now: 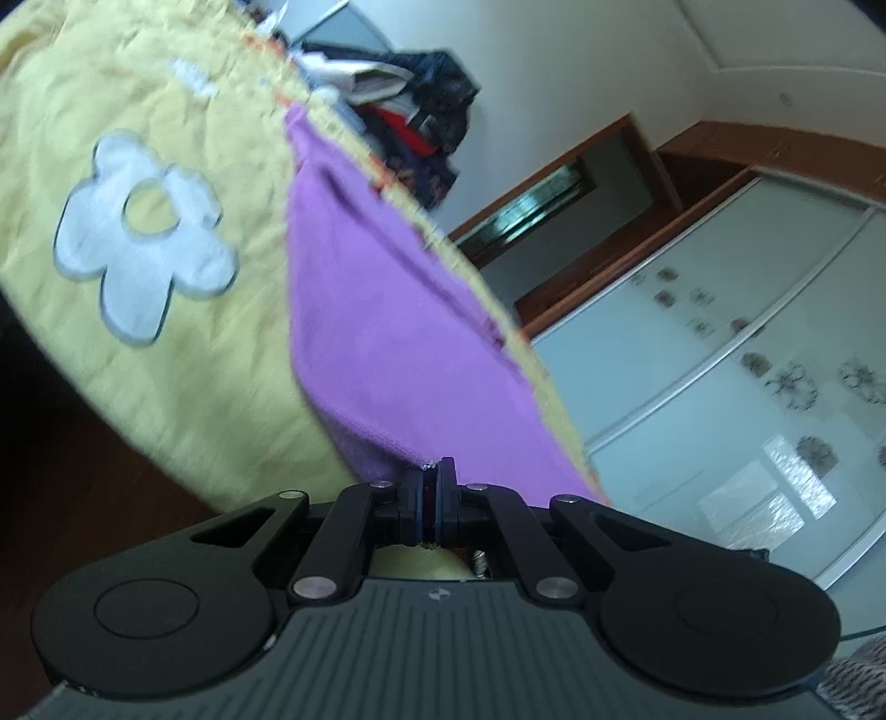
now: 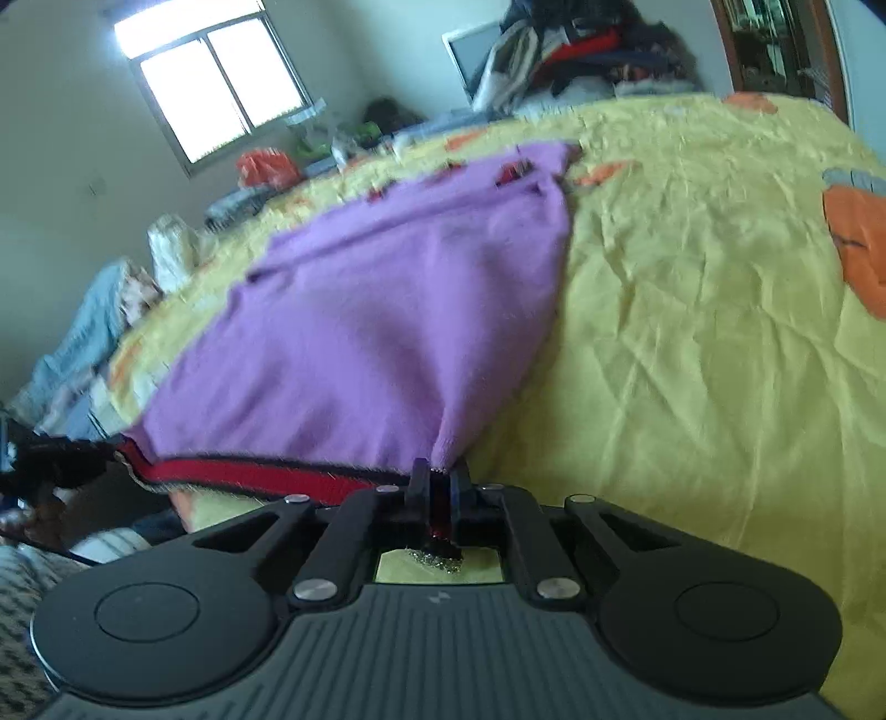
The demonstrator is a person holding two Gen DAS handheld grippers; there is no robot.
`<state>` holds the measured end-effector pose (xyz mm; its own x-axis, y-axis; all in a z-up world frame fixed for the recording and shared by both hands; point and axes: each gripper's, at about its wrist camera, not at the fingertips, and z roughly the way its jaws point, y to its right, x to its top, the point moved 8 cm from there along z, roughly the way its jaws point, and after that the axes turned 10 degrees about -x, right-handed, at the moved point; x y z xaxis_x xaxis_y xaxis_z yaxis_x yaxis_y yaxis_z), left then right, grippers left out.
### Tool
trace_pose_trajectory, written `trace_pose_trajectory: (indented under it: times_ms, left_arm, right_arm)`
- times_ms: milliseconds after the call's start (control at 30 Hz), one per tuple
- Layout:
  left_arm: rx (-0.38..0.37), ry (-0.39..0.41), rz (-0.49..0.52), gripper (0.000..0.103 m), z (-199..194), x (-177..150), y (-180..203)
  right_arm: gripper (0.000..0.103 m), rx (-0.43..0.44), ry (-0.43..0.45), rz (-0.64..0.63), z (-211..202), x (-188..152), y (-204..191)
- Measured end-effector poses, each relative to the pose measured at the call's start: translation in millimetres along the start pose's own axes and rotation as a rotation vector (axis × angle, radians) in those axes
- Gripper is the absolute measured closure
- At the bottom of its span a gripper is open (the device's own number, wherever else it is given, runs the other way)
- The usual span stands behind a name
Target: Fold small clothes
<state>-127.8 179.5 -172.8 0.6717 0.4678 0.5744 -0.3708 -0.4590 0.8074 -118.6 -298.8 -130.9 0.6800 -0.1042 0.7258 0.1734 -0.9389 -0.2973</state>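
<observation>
Both the left hand-held gripper (image 1: 431,476) and right hand-held gripper (image 2: 440,476) pinch the hem corners of the fuzzy purple red-trimmed knit garment (image 2: 360,310), spread on the yellow bedsheet (image 2: 692,304), so folding looks barely begun.

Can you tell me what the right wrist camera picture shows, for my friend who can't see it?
The right gripper is shut on the near corner of a purple garment with a red and black hem band. The garment lies spread on a yellow bedspread. A bright window and piled clothes are behind.

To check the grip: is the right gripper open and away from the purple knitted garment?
No, the right gripper is shut on the purple knitted garment at its red-banded hem.
</observation>
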Motion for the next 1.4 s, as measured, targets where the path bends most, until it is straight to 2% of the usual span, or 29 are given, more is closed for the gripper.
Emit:
trace_pose_trajectory:
  times_ms: [133,333,467,633,767,967,1033,1067,1100,1133,1167,1233,1300,1333,1400]
  left_arm:
    - [-0.038,0.057,0.005,0.101,-8,20,8]
    - [-0.033,0.133,0.02,0.101,-5,63,2]
    - [-0.01,0.154,0.014,0.101,13,102,-9]
    - [0.027,0.134,0.009,0.101,49,157,-25]
    - [0.088,0.091,0.014,0.101,82,194,-39]
    - [0.224,0.015,0.01,0.101,123,215,-81]
    - [0.284,-0.023,0.01,0.1,135,210,-97]
    - [0.341,-0.069,0.027,0.1,144,206,-105]
    - [0.379,-0.102,0.056,0.099,149,202,-107]
    - [0.393,-0.103,0.092,0.098,151,202,-103]
    - [0.434,-0.12,0.153,0.093,152,202,-95]
    - [0.519,-0.146,0.304,0.082,150,198,-77]
    - [0.617,-0.146,0.513,0.047,143,191,-55]
    - [0.656,-0.148,0.62,0.041,139,185,-45]
    - [0.694,-0.172,0.788,0.039,135,175,-35]
  right_arm:
    - [0.097,0.025,0.104,0.009,-20,27,0]
    - [0.097,0.064,0.166,0.056,-9,74,11]
    - [0.097,0.077,0.174,0.091,16,107,20]
    - [0.097,0.067,0.119,0.128,70,150,34]
    - [0.097,0.05,0.069,0.128,114,173,40]
    - [0.097,-0.011,0.043,0.068,166,198,45]
    - [0.092,-0.045,0.026,0.017,188,198,45]
    - [0.073,-0.04,-0.002,0.0,200,196,45]
    - [0.038,-0.06,-0.021,-0.011,209,192,47]
    - [0.022,-0.085,-0.018,-0.02,211,191,50]
    - [0.015,-0.094,0.011,-0.036,209,191,51]
    - [0.015,-0.061,0.085,-0.099,191,189,50]
    - [0.016,-0.102,0.182,-0.221,171,186,47]
    - [0.016,-0.136,0.226,-0.308,162,183,43]
    - [0.017,-0.17,0.291,-0.483,148,175,32]
